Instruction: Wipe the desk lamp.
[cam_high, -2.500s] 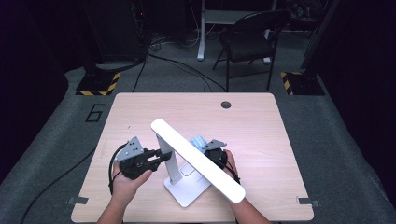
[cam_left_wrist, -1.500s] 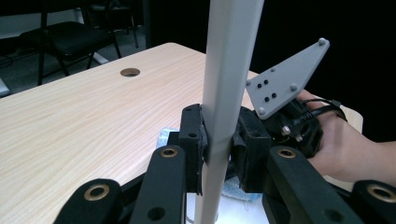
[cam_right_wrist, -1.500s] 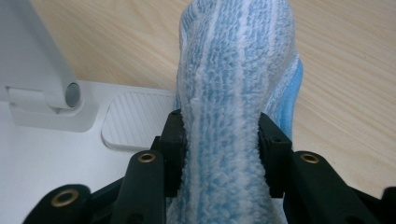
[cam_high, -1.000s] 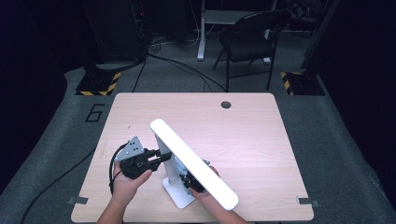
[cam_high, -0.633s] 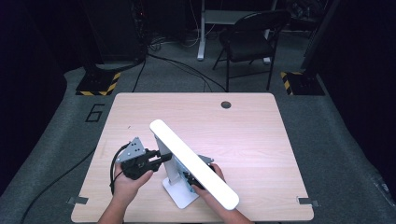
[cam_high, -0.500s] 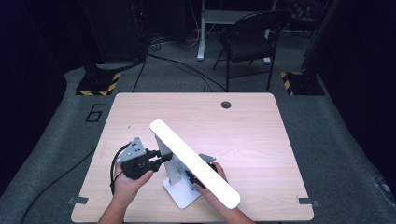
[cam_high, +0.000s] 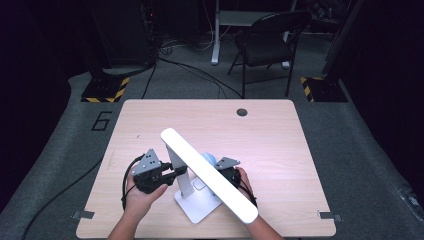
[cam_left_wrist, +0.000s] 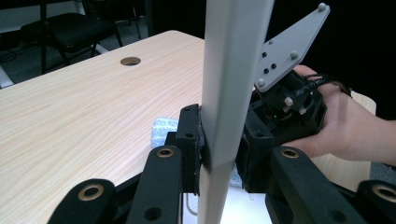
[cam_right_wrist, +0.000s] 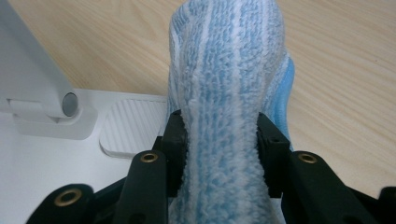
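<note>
Dark room; wooden worktop (cam_high: 280, 135) carrying a white desk lamp (cam_high: 192, 200). Left gripper (cam_left_wrist: 219, 140): fingers clamped on the lamp's upright post, steadying it. Right gripper (cam_right_wrist: 219, 135): fingers pinching a folded blue cloth (cam_right_wrist: 229, 93) just beside the lamp base. Advice: hold the post firmly, wipe with light, even strokes.
</note>
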